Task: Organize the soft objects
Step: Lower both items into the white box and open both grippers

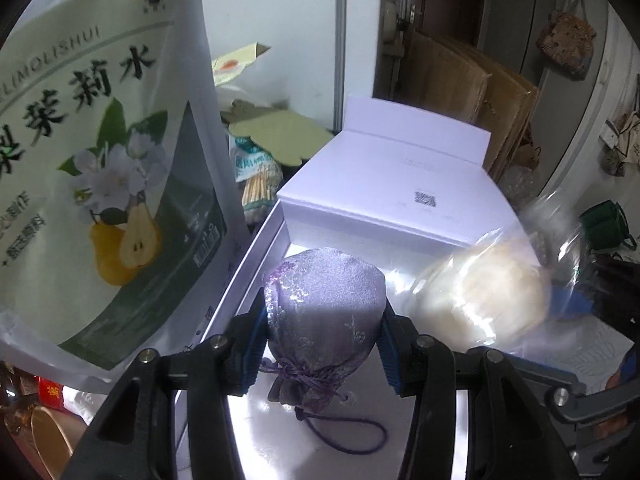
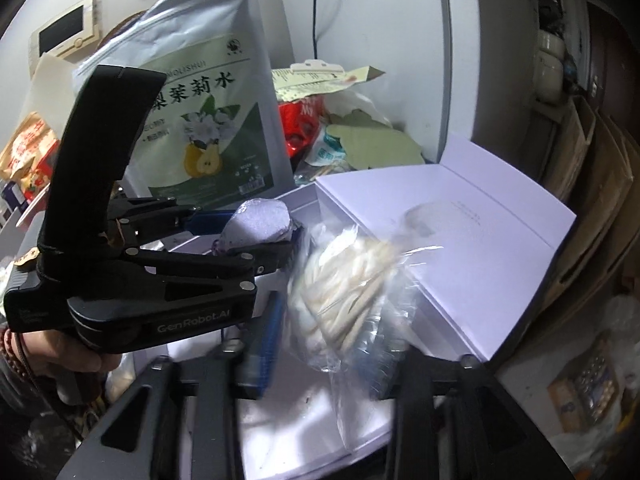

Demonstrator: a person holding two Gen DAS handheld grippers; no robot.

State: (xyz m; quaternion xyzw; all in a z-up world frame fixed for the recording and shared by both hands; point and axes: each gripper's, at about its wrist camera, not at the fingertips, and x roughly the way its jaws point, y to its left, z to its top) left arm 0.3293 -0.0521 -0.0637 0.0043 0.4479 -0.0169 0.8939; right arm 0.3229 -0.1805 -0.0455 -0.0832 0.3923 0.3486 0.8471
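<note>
My left gripper (image 1: pixel 324 336) is shut on a lilac drawstring pouch (image 1: pixel 324 308) and holds it over the open white box (image 1: pixel 240 280). The pouch also shows in the right wrist view (image 2: pixel 260 224), between the left gripper's blue pads. My right gripper (image 2: pixel 320 356) is shut on a clear plastic bag of white cotton pads (image 2: pixel 344 288), held above the same box beside the pouch. That bag shows blurred in the left wrist view (image 1: pixel 492 292), to the right of the pouch.
A large white-green tea pouch (image 1: pixel 100 168) stands at the left of the box. The box's raised lid (image 1: pixel 400 184) lies behind it. Toothpicks, cardboard and packets (image 1: pixel 260 168) clutter the back left. Cardboard sheets (image 1: pixel 480 92) lean at the back right.
</note>
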